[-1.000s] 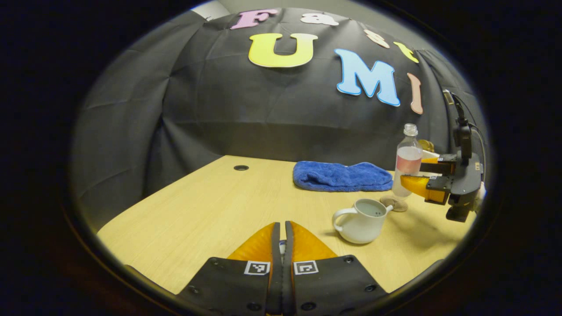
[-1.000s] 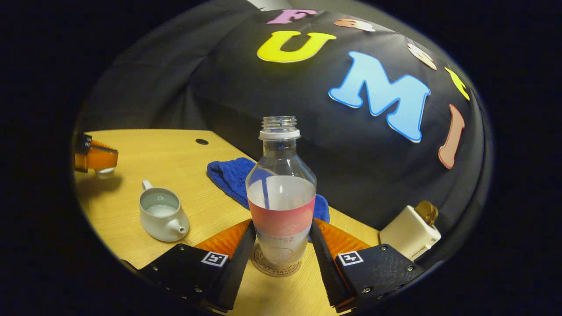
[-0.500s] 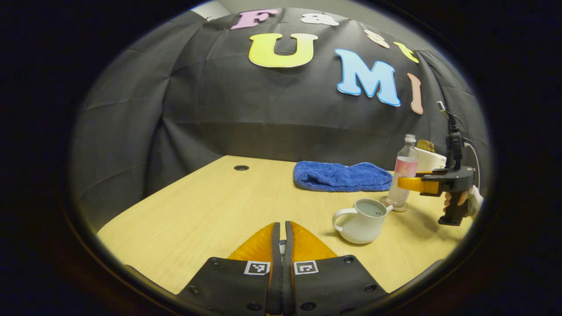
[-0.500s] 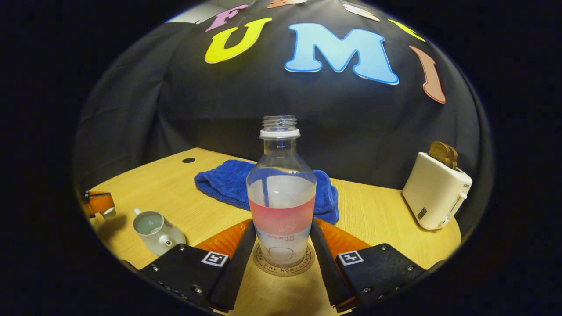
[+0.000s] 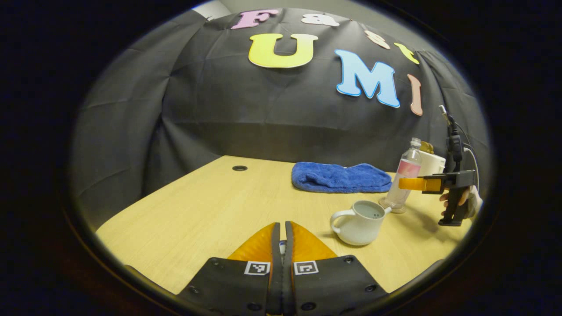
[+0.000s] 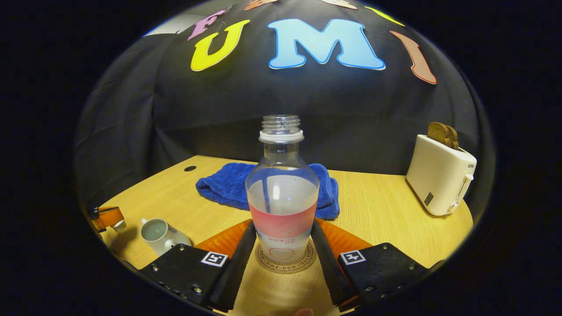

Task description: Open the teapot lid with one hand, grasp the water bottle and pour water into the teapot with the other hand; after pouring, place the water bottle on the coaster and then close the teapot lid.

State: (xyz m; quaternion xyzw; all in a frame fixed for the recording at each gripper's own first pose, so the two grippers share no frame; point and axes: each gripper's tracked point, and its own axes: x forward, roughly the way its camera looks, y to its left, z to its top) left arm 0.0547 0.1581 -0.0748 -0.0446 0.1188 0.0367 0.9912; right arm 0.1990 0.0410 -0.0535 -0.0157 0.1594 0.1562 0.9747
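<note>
We see the water bottle (image 6: 282, 193) upright on the coaster (image 6: 285, 262) between our right claw (image 6: 282, 245)'s barely parted fingers; our left claw (image 5: 282, 245) pinches the lid, teapot (image 5: 358, 216) uncovered on the desk (image 5: 210, 210).

The uncapped, half-full water bottle (image 6: 282, 193) stands upright on the coaster (image 6: 285, 263), near the lidless white teapot (image 5: 360, 216).
</note>
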